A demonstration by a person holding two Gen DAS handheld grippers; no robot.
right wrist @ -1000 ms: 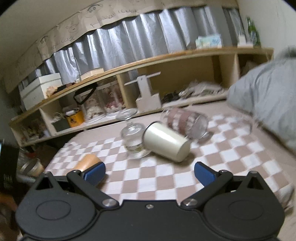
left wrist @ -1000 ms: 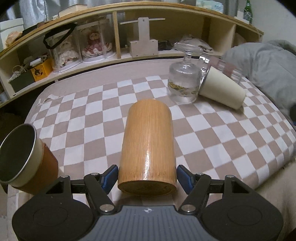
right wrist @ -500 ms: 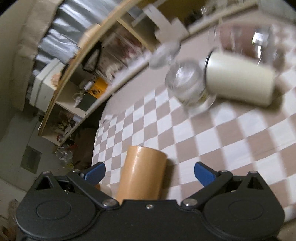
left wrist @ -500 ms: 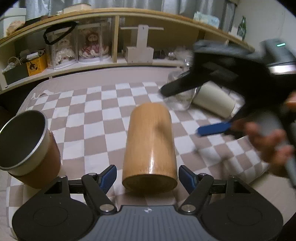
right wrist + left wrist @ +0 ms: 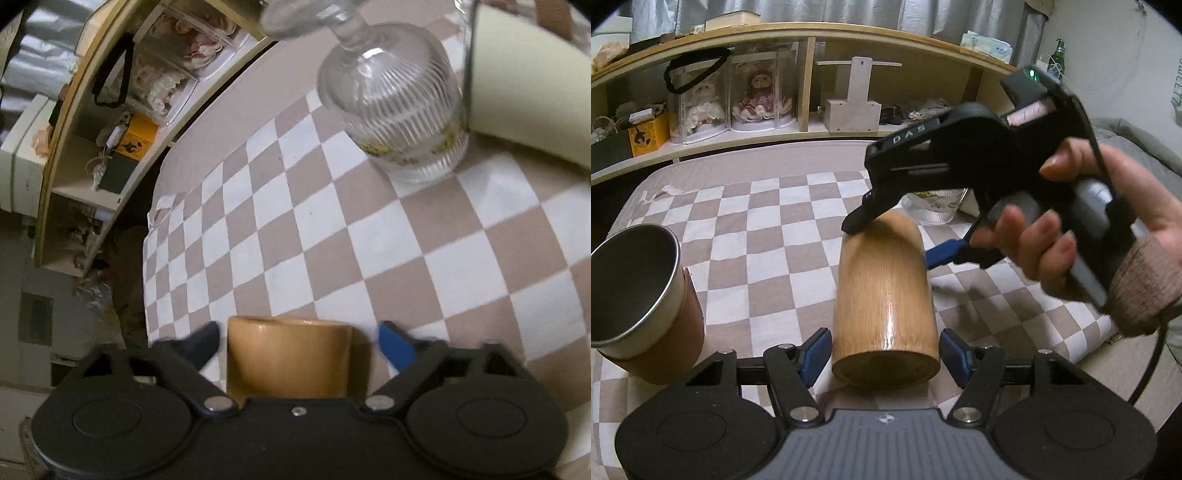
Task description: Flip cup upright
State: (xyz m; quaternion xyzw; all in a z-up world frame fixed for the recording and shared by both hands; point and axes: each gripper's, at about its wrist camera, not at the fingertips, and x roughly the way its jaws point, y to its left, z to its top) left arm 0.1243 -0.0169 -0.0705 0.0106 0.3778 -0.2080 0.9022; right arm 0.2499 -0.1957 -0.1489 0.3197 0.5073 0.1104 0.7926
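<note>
A bamboo-coloured cup [image 5: 884, 299] lies on its side on the checkered cloth [image 5: 768, 236], its closed base towards my left gripper. My left gripper [image 5: 886, 350] is open with a blue pad on each side of the base, not touching it. My right gripper [image 5: 892, 240] comes in from the right, tilted down, and straddles the cup's far end; one finger rests near the top, the blue pad [image 5: 943, 253] sits beside it. In the right wrist view the cup [image 5: 288, 360] sits between the open fingers of the right gripper [image 5: 297, 341].
A metal-lined brown cup [image 5: 639, 299] stands upright at the left. An upside-down glass goblet [image 5: 391, 114] and a cream cup [image 5: 528, 99] on its side lie at the back right. A wooden shelf [image 5: 812, 85] with clutter runs behind.
My right gripper has swung in from the right and come down over the far end of the bamboo cup. My left gripper has stayed open at the cup's base.
</note>
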